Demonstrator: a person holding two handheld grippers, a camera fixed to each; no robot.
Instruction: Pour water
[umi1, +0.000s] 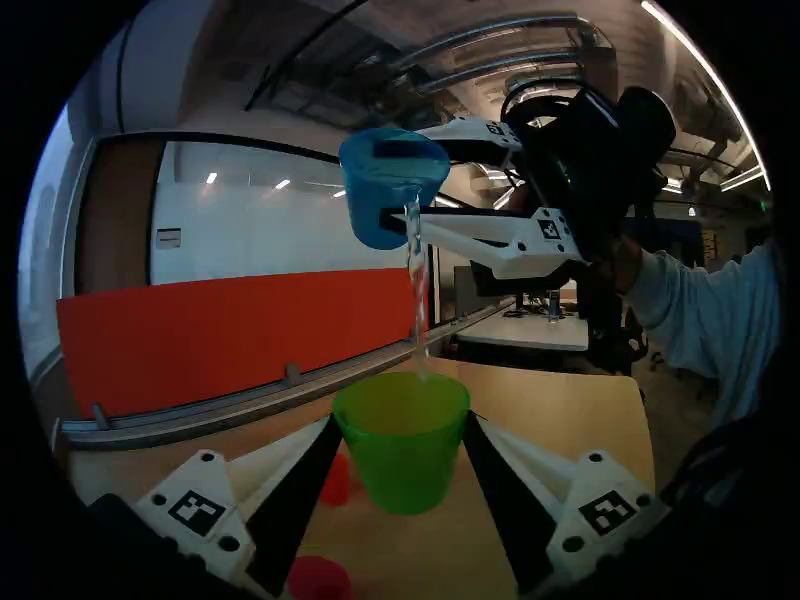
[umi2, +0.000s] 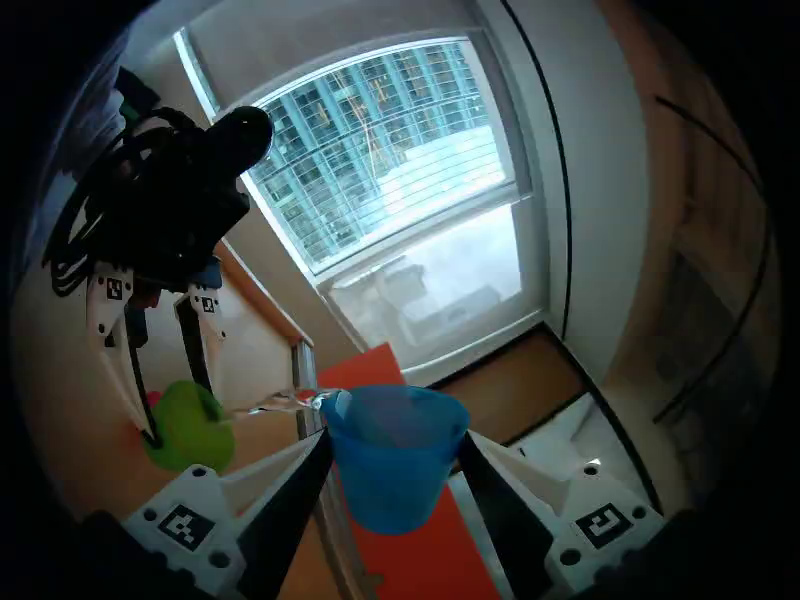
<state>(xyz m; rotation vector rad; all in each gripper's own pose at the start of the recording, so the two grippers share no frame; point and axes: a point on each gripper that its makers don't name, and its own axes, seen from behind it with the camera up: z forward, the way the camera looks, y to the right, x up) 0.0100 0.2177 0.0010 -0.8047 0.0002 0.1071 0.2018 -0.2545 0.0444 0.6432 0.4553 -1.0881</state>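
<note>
Tabletop (umi1: 560, 420) with red cups (umi1: 336, 478): left tool (umi1: 401, 424) clasps green cup (umi1: 403, 460), right tool (umi2: 395, 438) clasps pouring blue cup (umi2: 392, 475).

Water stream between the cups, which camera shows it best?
The left gripper view. There the water stream runs its full length from the tilted blue cup down into the green cup. The right gripper view shows it as a thin, faint streak leaving the blue cup's lip.

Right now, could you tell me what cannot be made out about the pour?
Green cup fill level: left gripper view, hidden by its wall.
Water left in blue cup: right gripper view, interior indistinct.
Red object: left gripper view, half behind a jaw, unidentifiable.
</note>
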